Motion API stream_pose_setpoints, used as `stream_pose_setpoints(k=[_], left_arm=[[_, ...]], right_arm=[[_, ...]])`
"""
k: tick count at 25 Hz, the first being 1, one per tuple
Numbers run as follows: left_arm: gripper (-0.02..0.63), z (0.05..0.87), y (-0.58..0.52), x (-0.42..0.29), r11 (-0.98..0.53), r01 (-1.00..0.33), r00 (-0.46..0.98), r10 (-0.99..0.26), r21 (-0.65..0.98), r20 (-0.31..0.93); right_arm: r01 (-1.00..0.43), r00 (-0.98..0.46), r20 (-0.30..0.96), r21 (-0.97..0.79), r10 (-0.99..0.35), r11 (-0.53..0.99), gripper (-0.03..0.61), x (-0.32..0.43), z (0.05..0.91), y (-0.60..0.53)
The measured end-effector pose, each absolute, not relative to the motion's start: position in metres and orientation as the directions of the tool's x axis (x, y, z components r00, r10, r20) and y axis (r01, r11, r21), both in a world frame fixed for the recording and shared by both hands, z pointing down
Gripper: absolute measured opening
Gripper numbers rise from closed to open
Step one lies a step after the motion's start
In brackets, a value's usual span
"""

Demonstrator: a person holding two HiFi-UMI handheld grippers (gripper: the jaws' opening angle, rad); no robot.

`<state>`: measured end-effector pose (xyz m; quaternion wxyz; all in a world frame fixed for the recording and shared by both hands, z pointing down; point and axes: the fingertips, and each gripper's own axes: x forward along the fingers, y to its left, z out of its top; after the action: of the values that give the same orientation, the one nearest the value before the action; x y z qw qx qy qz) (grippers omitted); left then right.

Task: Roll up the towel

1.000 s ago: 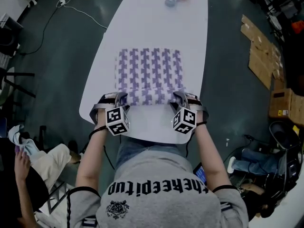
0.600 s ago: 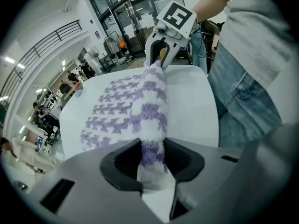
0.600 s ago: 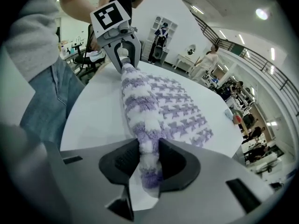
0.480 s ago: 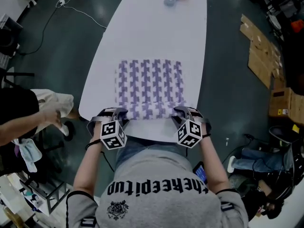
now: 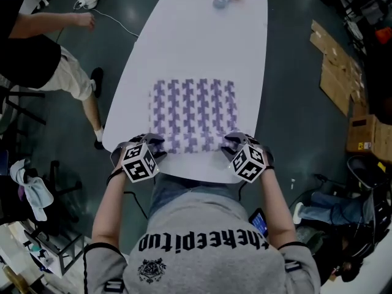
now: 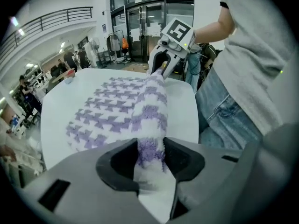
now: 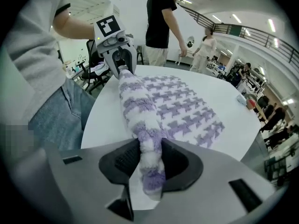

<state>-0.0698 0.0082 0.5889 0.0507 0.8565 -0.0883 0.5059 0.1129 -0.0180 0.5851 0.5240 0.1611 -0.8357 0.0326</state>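
Left gripper [image 6: 150, 161] jaws have just been closing and pinch the towel [image 6: 112, 111] at its rolled near edge. Roll runs to right gripper [image 6: 161, 68] at far end. Rest flat on table [image 6: 184, 115]. Jeans [image 6: 229, 120] at right.

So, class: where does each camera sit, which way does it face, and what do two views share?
Head view: on the person's head, facing steeply down at table and towel; shows forearms, shirt, left gripper, right gripper.
Left gripper view: on the left gripper, looking along the towel's rolled edge toward the right gripper; own jaws, just closed, pinch it; jeans alongside.
Right gripper view: mirrored, facing the left gripper; jaws likewise just closed on the roll.
Shared: both gripper views see one roll from opposite ends.
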Motion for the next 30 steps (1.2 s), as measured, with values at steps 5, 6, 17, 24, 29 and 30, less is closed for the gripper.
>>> stream_pose_setpoints(k=[5, 6, 17, 24, 29, 30], left_arm=[[0.149, 0.581, -0.008, -0.071, -0.969, -0.23, 0.525, -0.047, 0.089, 0.85], [0.149, 0.581, -0.012, -0.071, -0.968, -0.23, 0.532, -0.035, 0.104, 0.846], [0.149, 0.578, -0.054, -0.074, -0.949, -0.253, 0.544, 0.022, 0.189, 0.839], [0.149, 0.578, -0.08, -0.072, -0.955, -0.265, 0.514, -0.021, 0.136, 0.857], [0.149, 0.586, -0.09, -0.071, -0.959, -0.265, 0.507, -0.047, 0.103, 0.861], [0.149, 0.587, -0.093, -0.072, -0.958, -0.27, 0.506, -0.056, 0.096, 0.861]], right_arm=[[-0.321, -0.422, 0.882, 0.071, -0.209, 0.944, 0.117, 0.115, 0.575, -0.036], [-0.322, -0.422, 0.883, 0.065, -0.205, 0.944, 0.12, 0.115, 0.574, -0.039], [-0.36, -0.427, 0.884, 0.027, -0.19, 0.933, 0.14, 0.117, 0.573, -0.073], [-0.379, -0.408, 0.882, 0.073, -0.237, 0.923, 0.14, 0.121, 0.57, -0.094], [-0.391, -0.374, 0.879, 0.142, -0.298, 0.909, 0.14, 0.121, 0.57, -0.107], [-0.391, -0.366, 0.879, 0.154, -0.307, 0.907, 0.14, 0.12, 0.571, -0.11]])
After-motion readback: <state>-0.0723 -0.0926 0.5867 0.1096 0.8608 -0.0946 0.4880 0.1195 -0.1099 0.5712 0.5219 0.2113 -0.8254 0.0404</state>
